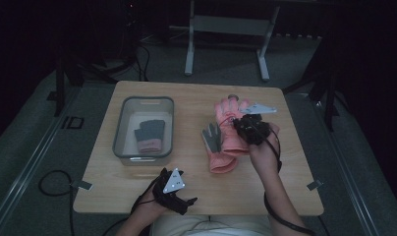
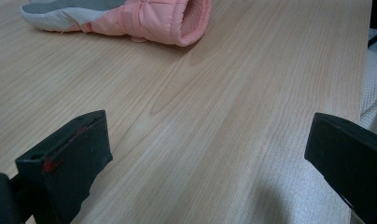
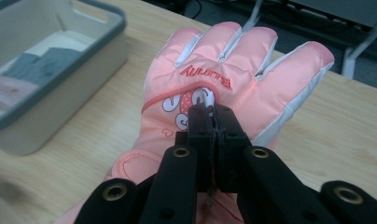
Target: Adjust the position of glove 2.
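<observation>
My right gripper (image 1: 245, 123) (image 3: 210, 109) is shut on the back of a pink glove (image 1: 228, 112) (image 3: 233, 60), pinching the fabric by its cartoon print, fingers pointing away. A second pink glove (image 1: 217, 147) (image 2: 144, 16) lies on the table just left of it, grey palm up and cuff toward the person. At the table's front edge my left gripper (image 1: 183, 192) (image 2: 210, 154) rests with its jaws wide open over bare wood. A grey-and-pink glove (image 1: 150, 135) (image 3: 42, 65) lies inside the grey bin (image 1: 119, 132) (image 3: 84, 60).
The wooden table (image 1: 186, 98) (image 2: 224, 93) has bare wood between the bin and the gloves and along its front. A grey desk frame (image 1: 226, 29) stands on the floor behind the table. Cables (image 1: 54, 182) trail on the floor at the left.
</observation>
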Available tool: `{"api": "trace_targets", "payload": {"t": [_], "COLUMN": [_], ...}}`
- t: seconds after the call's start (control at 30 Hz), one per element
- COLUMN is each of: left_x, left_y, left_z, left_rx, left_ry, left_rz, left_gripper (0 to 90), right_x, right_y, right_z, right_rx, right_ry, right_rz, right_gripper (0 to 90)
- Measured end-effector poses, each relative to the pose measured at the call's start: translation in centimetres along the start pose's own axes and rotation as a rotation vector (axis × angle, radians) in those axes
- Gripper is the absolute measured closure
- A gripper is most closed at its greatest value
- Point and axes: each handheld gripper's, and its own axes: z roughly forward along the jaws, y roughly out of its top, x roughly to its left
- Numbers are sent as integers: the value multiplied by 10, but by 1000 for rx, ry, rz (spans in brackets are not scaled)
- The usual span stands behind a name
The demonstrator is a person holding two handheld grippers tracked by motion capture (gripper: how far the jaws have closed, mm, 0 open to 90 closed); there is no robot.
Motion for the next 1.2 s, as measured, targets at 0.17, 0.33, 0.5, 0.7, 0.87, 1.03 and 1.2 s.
{"api": "trace_targets", "payload": {"t": [0.17, 0.33, 0.5, 0.7, 0.87, 1.03, 1.2], "left_x": [0, 0, 0, -1, -2, -1, -2], "left_y": [0, 0, 0, 0, 0, 0, 4], "left_z": [0, -1, -1, 0, 0, 0, -2], "left_rx": [2, 1, -1, 3, 3, 4, -17], "left_ry": [-2, -2, -6, -5, -6, -6, -1], "left_rz": [4, 6, 4, 6, 6, 4, -16], "left_gripper": [0, 0, 0, 0, 0, 0, 0], "right_x": [24, 36, 37, 35, 35, 32, 29], "right_y": [-5, -16, -25, -39, -50, -54, -48], "right_z": [12, 33, 48, 73, 87, 91, 82], "right_rx": [24, 63, 105, 171, 195, 206, 178], "right_ry": [-17, -46, -44, -31, -3, 22, 51], "right_rz": [-10, -34, -36, -25, -5, 0, 5], "right_gripper": [873, 873, 872, 867, 854, 828, 696]}}
